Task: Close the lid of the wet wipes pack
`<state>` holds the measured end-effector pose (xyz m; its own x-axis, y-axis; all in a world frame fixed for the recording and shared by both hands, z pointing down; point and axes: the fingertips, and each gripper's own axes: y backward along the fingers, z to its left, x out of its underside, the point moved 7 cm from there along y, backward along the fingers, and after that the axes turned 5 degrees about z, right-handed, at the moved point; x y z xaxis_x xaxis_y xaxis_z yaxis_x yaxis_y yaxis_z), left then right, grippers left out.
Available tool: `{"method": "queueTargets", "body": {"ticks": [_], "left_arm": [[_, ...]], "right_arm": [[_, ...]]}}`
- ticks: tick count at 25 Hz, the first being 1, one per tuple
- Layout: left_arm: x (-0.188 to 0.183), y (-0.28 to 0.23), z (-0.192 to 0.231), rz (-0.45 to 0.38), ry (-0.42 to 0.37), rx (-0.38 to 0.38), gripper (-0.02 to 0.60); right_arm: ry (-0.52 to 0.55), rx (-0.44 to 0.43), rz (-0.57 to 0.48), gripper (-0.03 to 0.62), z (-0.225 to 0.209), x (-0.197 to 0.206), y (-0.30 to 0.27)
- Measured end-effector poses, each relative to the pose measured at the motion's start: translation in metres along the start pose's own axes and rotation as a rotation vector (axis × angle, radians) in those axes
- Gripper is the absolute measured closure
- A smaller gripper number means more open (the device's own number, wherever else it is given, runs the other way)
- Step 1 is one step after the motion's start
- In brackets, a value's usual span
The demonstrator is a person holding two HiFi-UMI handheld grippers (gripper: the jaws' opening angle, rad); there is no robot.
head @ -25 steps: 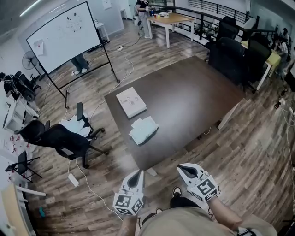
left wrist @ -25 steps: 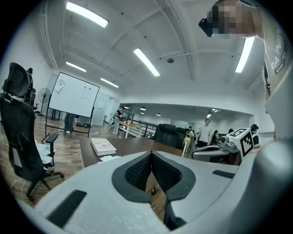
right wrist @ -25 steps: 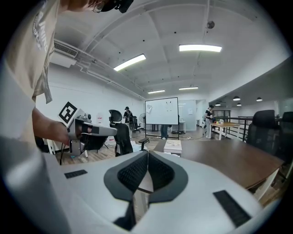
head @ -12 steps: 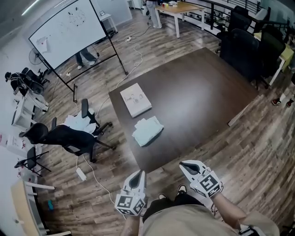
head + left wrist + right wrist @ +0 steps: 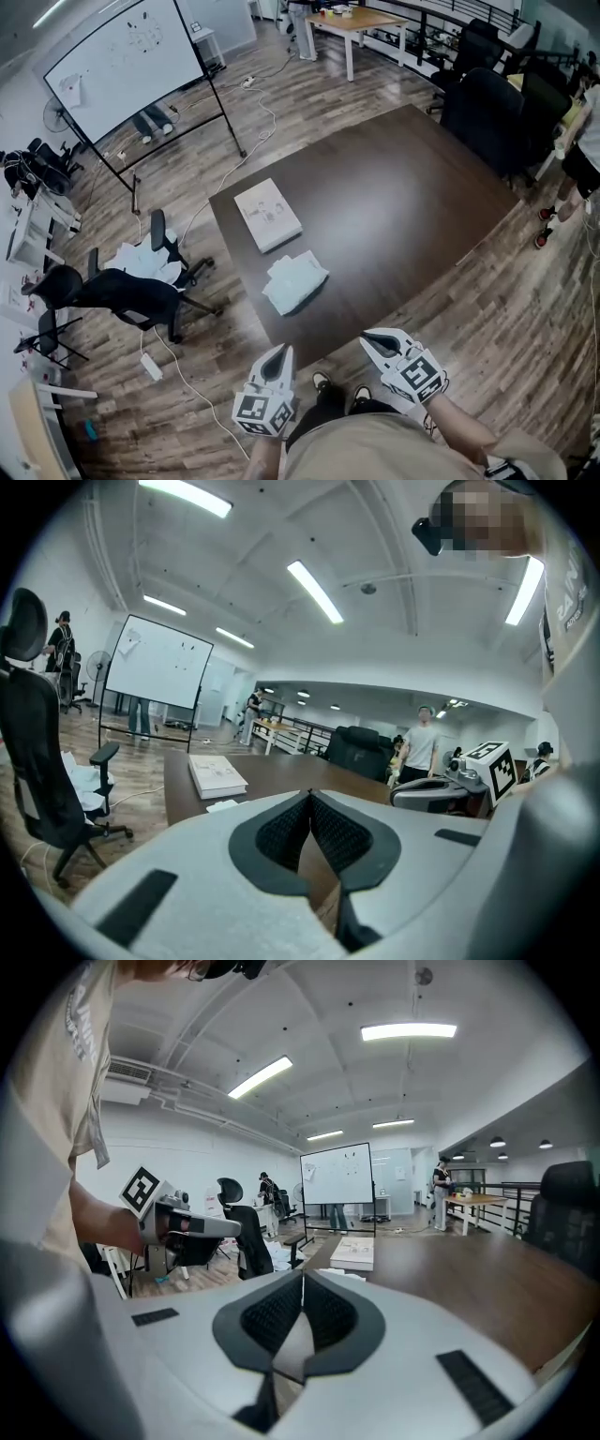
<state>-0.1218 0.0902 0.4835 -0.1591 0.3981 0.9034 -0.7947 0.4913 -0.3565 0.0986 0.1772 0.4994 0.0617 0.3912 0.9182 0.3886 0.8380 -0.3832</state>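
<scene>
Left gripper view is showing the left gripper (image 5: 309, 797) with its two grey jaws pressed together. The dark ribbed pads are meeting at the tips, and nothing is lying between them. Right gripper view is showing the same for the right gripper (image 5: 302, 1279), its jaws closed on each other and pinching nothing.

From the head view, the left gripper (image 5: 281, 352) and the right gripper (image 5: 371, 339) are hanging low in front of the person's beige-clad body. They are side by side and apart from each other, each carrying its cube with square markers. Both are pointing toward the near edge of the large dark brown rectangular counter (image 5: 394, 206) without reaching over it, and both are hovering above the wood-plank floor (image 5: 216, 394).

The pale, soft-sided wet wipes pack (image 5: 295, 281) is lying on the counter near its near-left corner, well apart from both grippers. Whether its lid is up cannot be told from here. Beyond the pack, near it but not touching, a flat white rectangular box (image 5: 268, 215) is lying on the same surface.

Left of the counter, a black office chair (image 5: 122, 292) is standing on the floor. Farther off is a large whiteboard on a black stand (image 5: 127, 64). At the far end of the room a light wooden table (image 5: 356, 19) is standing, and a person (image 5: 583, 141) is standing at the right edge.
</scene>
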Motion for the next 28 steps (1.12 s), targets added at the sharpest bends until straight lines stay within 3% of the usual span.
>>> {"method": "queueTargets", "body": {"ticks": [7,19,28], "left_arm": [[-0.038,-0.021,0.042,-0.060,-0.052,0.049,0.572],[-0.051,-0.035,0.112,-0.081,-0.020,0.089,0.572],[-0.047,-0.035,0.135,-0.088,0.032,0.032,0.572]], "right_arm": [[-0.091,0.064,-0.033,0.580,-0.015,-0.034,-0.035],[-0.046,0.103,0.010,0.580,-0.008,-0.066,-0.095],[0.022,0.059,0.039,0.580,-0.016,-0.085,-0.130]]}}
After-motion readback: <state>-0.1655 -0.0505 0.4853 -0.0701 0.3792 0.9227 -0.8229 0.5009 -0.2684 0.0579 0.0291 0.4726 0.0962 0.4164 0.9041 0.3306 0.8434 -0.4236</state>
